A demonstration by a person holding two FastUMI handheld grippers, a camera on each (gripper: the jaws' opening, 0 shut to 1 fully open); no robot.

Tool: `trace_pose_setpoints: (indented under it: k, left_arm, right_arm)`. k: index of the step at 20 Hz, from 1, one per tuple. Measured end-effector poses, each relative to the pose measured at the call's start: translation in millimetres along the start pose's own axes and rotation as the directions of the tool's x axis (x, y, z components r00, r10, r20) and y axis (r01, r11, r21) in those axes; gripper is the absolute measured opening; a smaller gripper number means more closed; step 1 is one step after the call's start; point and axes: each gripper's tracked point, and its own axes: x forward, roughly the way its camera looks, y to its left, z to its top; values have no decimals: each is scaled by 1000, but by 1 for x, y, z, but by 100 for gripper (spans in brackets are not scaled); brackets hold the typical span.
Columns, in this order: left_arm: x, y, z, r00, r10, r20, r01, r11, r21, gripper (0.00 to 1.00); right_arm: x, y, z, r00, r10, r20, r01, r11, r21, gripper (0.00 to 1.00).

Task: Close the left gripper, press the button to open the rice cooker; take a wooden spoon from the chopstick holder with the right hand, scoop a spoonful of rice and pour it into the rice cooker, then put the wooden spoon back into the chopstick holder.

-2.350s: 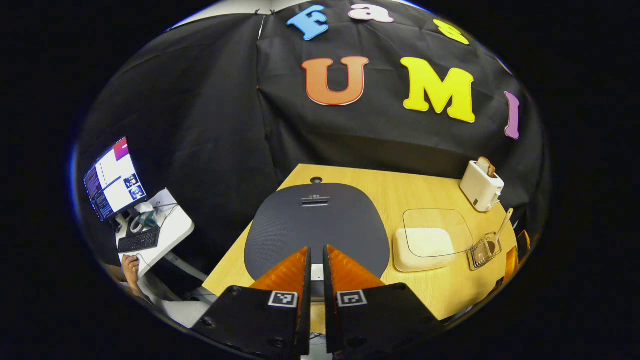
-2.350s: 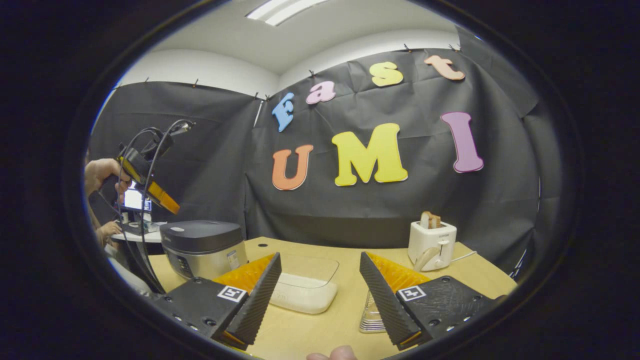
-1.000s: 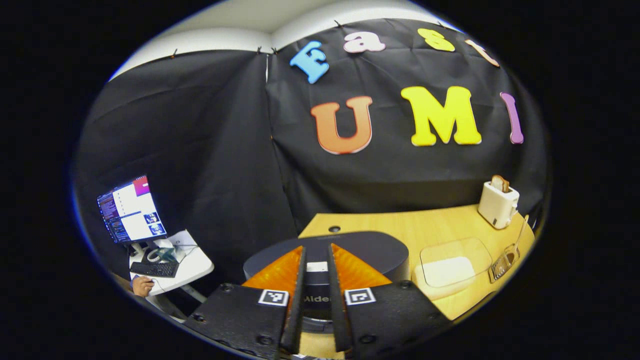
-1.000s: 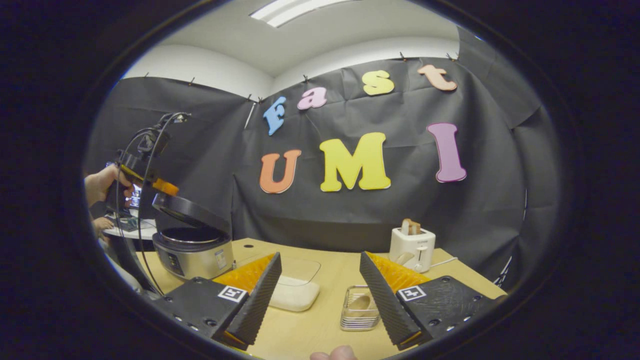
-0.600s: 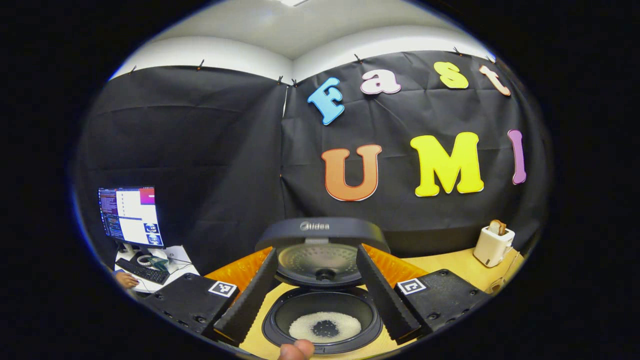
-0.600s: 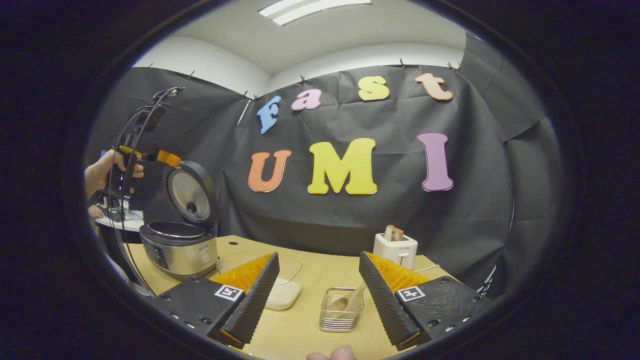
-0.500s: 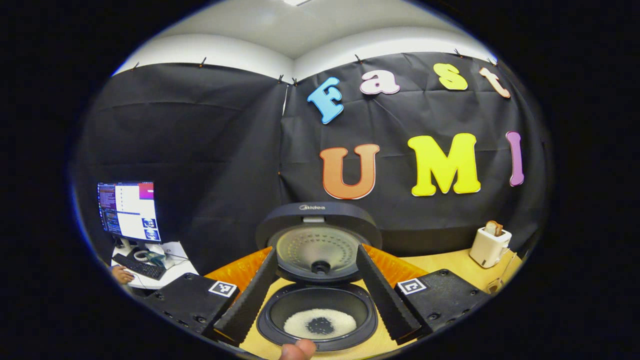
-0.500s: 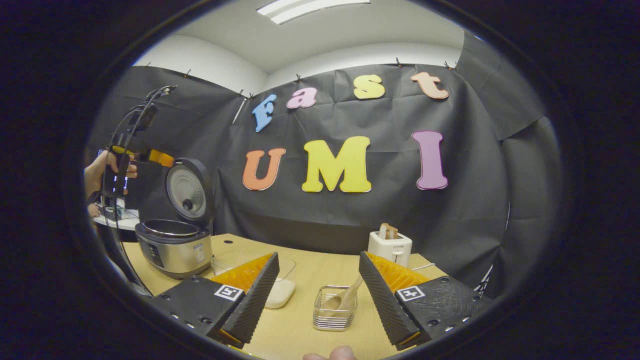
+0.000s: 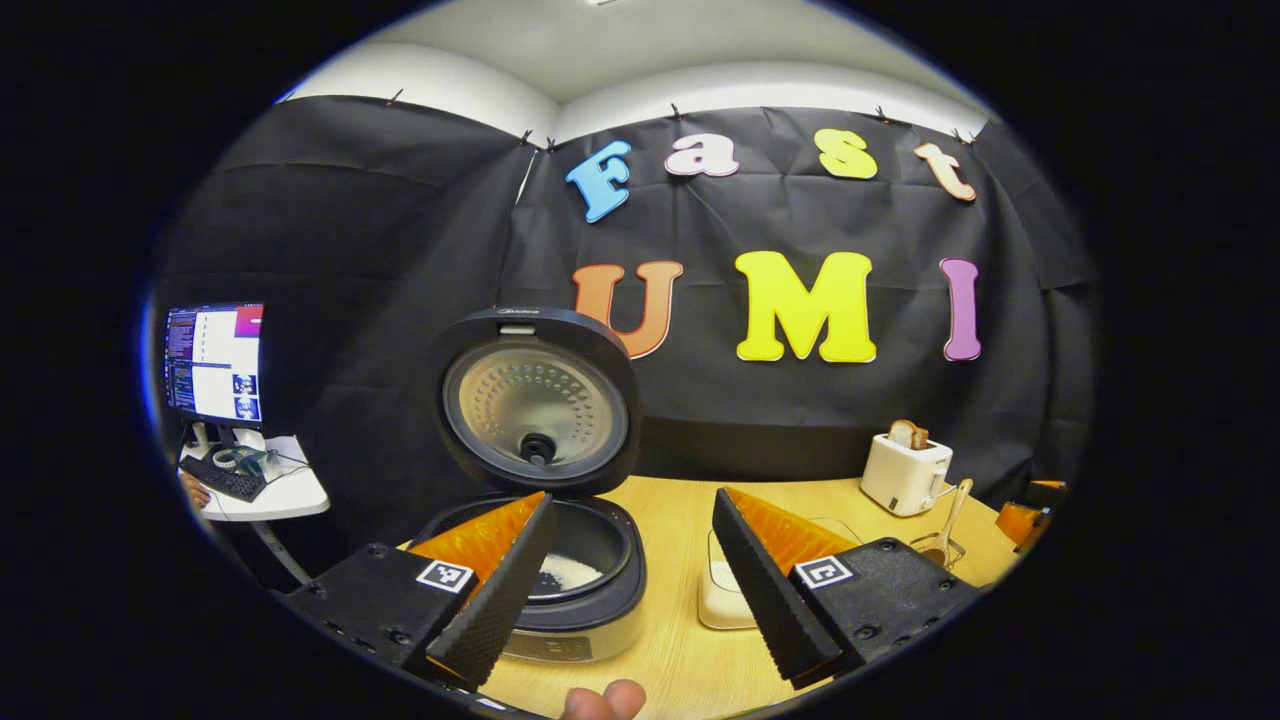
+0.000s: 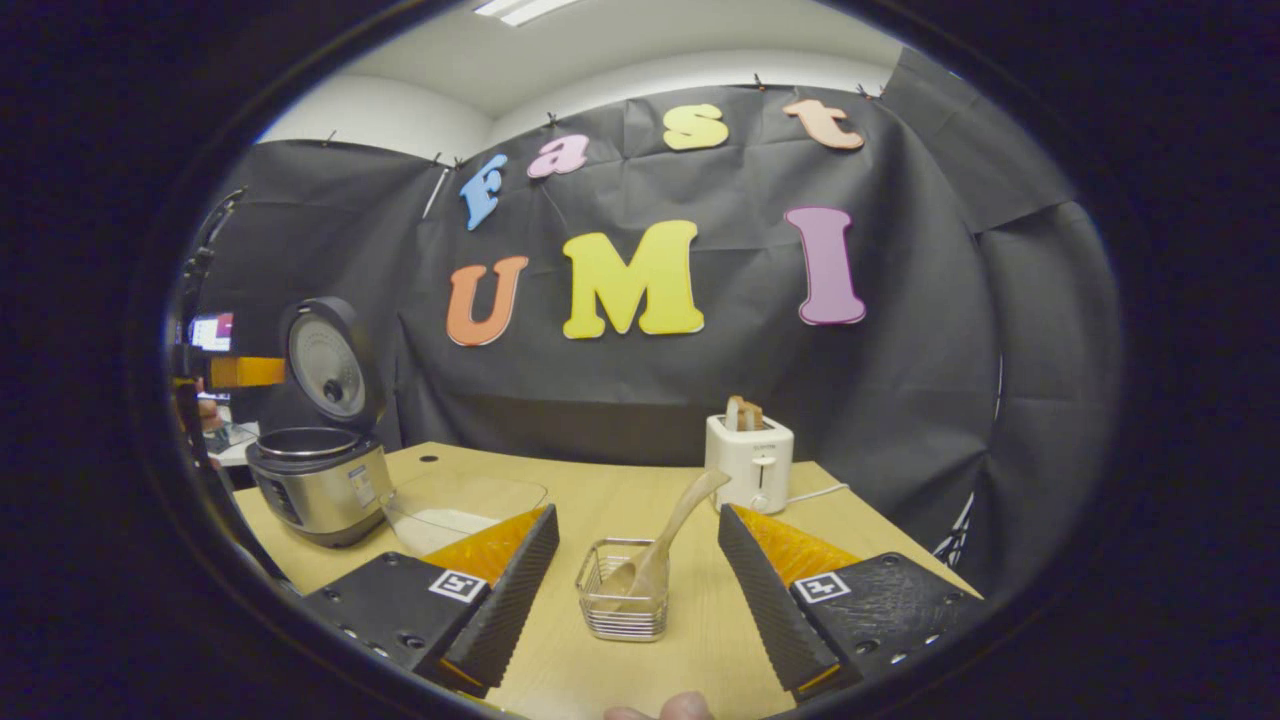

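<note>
The rice cooker [image 9: 575, 590] stands open, its lid [image 9: 535, 400] upright and some rice in the pot. My left gripper [image 9: 632, 498] is open just in front of it, empty. In the right gripper view the cooker [image 10: 320, 480] sits at the table's left, with the left gripper [image 10: 235, 372] beside its lid. My right gripper [image 10: 637, 515] is open, facing the wire chopstick holder [image 10: 620, 600]. The wooden spoon [image 10: 665, 545] leans in that holder, handle up and to the right. A clear dish of rice [image 10: 455, 510] lies between cooker and holder.
A white toaster [image 10: 748, 460] with bread stands at the back of the wooden table [image 10: 600, 490]. From the left gripper view the toaster [image 9: 905, 470], spoon [image 9: 950, 515] and rice dish [image 9: 715, 600] are to the right. A monitor [image 9: 212, 362] stands on a side desk, left.
The cooker lid has swung up from shut to fully open. My left gripper went from shut to open and drew back. My right gripper turned toward the holder, now centred between its fingers.
</note>
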Motion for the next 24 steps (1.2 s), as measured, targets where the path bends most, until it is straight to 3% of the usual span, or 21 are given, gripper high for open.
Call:
trace_pose_setpoints:
  k: [6, 14, 15, 17, 18, 19, 20, 23, 24]
  left_arm:
    - [-14, 1, -52, 1000, 6, -27, -5, 999, 39, 100]
    - [-26, 2, -48, 999, 2, 48, -5, 997, 71, 100]
    - [-27, 1, -47, 999, 0, 54, -4, 997, 79, 95]
    - [-28, 2, -46, 998, -4, 55, -2, 995, 104, 100]
    - [-29, 4, -45, 998, -1, 60, -6, 993, 119, 100]
    - [-28, 8, -44, 998, 7, 63, -15, 992, 124, 100]
    - [-30, 8, -44, 998, 6, 62, -14, 992, 124, 100]
    - [-32, 6, -48, 999, -6, 33, 3, 996, 92, 100]
    - [-32, 7, -50, 1000, -7, 16, 6, 997, 73, 100]
  right_arm:
    - [50, -18, -8, 998, -54, -42, 55, 998, 8, 95]
    - [122, -24, -35, 984, -40, -172, 60, 992, 113, 94]
    - [130, -25, -42, 980, -38, -194, 64, 989, 133, 95]
    - [139, -26, -51, 974, -29, -226, 68, 984, 166, 91]
    - [144, -27, -54, 972, -22, -235, 66, 982, 179, 96]
    - [149, -26, -57, 969, -16, -245, 66, 979, 195, 92]
    - [154, -24, -59, 967, -3, -256, 60, 975, 215, 95]
    - [164, -17, -69, 954, 52, -294, 33, 961, 274, 74]
    - [165, -15, -73, 950, 70, -305, 24, 955, 294, 60]
